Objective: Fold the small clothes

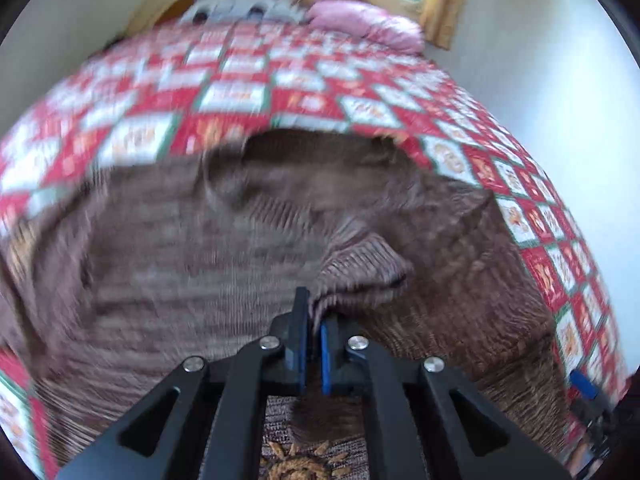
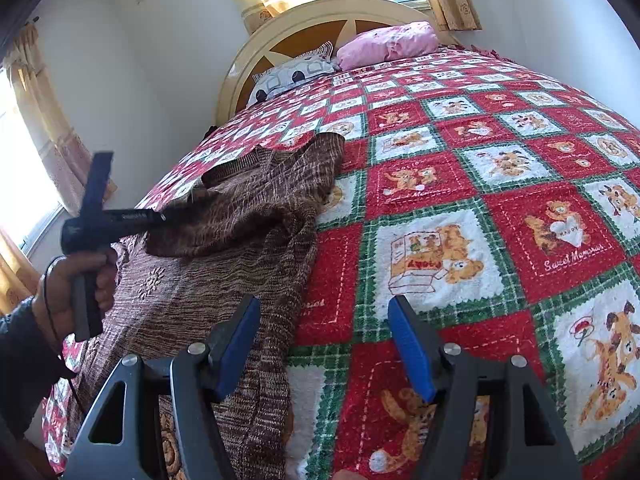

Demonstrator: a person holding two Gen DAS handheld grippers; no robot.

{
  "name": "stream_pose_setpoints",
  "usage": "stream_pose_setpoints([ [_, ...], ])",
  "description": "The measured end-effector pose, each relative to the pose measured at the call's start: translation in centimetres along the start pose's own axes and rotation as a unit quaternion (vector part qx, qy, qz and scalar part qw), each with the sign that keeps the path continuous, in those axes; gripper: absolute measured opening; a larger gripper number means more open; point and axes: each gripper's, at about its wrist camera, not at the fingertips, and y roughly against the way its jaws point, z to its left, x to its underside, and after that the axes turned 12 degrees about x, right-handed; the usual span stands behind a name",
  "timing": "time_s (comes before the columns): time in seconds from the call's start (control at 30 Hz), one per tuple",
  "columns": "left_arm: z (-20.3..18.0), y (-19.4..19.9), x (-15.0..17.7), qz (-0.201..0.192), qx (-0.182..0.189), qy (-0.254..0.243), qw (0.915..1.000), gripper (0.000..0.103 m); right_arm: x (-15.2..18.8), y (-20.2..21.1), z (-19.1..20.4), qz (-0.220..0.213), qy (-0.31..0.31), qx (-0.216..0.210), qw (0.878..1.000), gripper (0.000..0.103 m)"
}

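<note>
Barely begun: the brown knit garment (image 2: 224, 240) lies rumpled at the bed's (image 2: 500, 208) left edge, one part flipped over. Left gripper (image 1: 314, 320) pinches its ribbed cuff; right gripper (image 2: 324, 344) jaws gape empty.

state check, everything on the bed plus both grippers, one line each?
left gripper: shut on a ribbed edge of the brown knit garment
right gripper: open, nothing between its fingers
brown knit garment: spread on the bedspread, one part folded back over itself
bedspread: laid flat over the bed
pink pillow: at the headboard, rumpled
patterned pillow: beside the pink one
</note>
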Motion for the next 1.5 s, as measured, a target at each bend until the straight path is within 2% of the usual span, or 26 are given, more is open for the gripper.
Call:
stream_pose_setpoints([
  [0.03,0.9,-0.3,0.1,-0.002,0.003,0.027,0.9996,0.012,0.0,0.0,0.0,0.000,0.000,0.000,1.000,0.067],
  [0.1,1.5,0.0,0.1,-0.017,0.012,0.051,0.9985,0.012,0.0,0.0,0.0,0.000,0.000,0.000,1.000,0.067],
  [0.17,1.4,0.5,-0.2,-0.026,-0.011,0.052,0.9983,0.016,0.0,0.0,0.0,0.000,0.000,0.000,1.000,0.068],
  [0.2,1.5,1.0,-0.4,-0.040,-0.034,0.050,0.9974,0.017,0.0,0.0,0.0,0.000,0.000,0.000,1.000,0.068],
  [0.23,1.6,1.8,-0.5,-0.065,-0.067,0.047,0.9946,0.023,0.0,0.0,0.0,0.001,0.000,0.001,1.000,0.068],
  [0.33,2.0,3.0,-0.9,-0.095,-0.110,0.038,0.9886,0.057,0.1,-0.1,0.0,0.002,0.002,0.001,1.000,0.069],
  [0.43,2.3,3.2,-0.6,-0.098,-0.118,0.031,0.9876,0.059,0.1,-0.2,0.1,0.003,0.004,0.001,1.000,0.070],
  [0.5,1.2,3.3,0.0,-0.097,-0.121,0.001,0.9879,0.061,0.2,-0.2,0.1,0.003,0.003,0.001,1.000,0.070],
  [0.57,-0.9,2.5,0.7,-0.081,-0.143,-0.052,0.9850,0.079,0.2,-0.3,0.1,0.005,0.004,0.001,1.000,0.071],
  [0.63,-2.4,1.2,1.8,-0.059,-0.183,-0.106,0.9757,0.080,0.1,-0.4,0.3,0.007,0.006,-0.002,1.000,0.074],
  [0.7,-3.0,-0.4,3.0,-0.037,-0.201,-0.153,0.9669,0.081,0.1,-0.4,0.4,0.006,0.007,-0.002,1.000,0.074],
  [0.73,-2.8,-0.6,3.4,-0.029,-0.205,-0.159,0.9654,0.081,0.1,-0.2,0.5,0.004,0.010,0.000,1.000,0.074],
  [0.8,-2.4,0.2,3.5,-0.045,-0.188,-0.152,0.9693,0.084,0.1,0.6,1.1,0.002,0.028,0.007,1.000,0.074],
  [0.87,-1.3,0.2,3.2,-0.031,-0.135,-0.131,0.9816,0.099,-0.3,1.2,2.6,0.011,0.073,0.021,0.997,0.074],
  [0.93,0.2,0.0,2.9,-0.021,-0.100,-0.098,0.9900,0.101,-1.3,1.9,4.6,0.014,0.109,0.008,0.994,0.074],
  [1.0,1.5,0.1,2.4,-0.021,-0.075,-0.070,0.9945,0.103,-2.6,2.2,7.0,0.014,0.149,-0.008,0.989,0.074],
  [1.1,1.0,0.1,2.8,-0.023,-0.083,-0.078,0.9932,0.103,-5.1,1.5,10.6,-0.005,0.199,-0.010,0.980,0.074],
  [1.17,0.8,0.0,2.9,-0.024,-0.088,-0.082,0.9924,0.103,-6.6,-0.5,12.3,-0.003,0.207,-0.020,0.978,0.074],
  [1.23,0.7,0.2,3.3,-0.026,-0.082,-0.076,0.9934,0.103,-7.5,-3.3,13.7,0.006,0.224,-0.005,0.975,0.074],
  [1.33,0.8,0.5,3.6,-0.030,-0.080,-0.070,0.9939,0.103,-7.8,-7.4,13.1,0.055,0.215,0.018,0.975,0.074],
  [1.4,0.9,0.3,3.5,-0.028,-0.078,-0.069,0.9942,0.103,-7.2,-9.3,11.6,0.105,0.189,0.018,0.976,0.074],
  [1.43,0.9,0.3,3.5,-0.027,-0.076,-0.068,0.9944,0.103,-6.7,-9.7,11.0,0.116,0.183,0.013,0.976,0.074],
  [1.5,0.9,0.3,3.5,-0.026,-0.075,-0.067,0.9946,0.103,-5.7,-9.0,10.7,0.093,0.199,0.007,0.976,0.074],
])
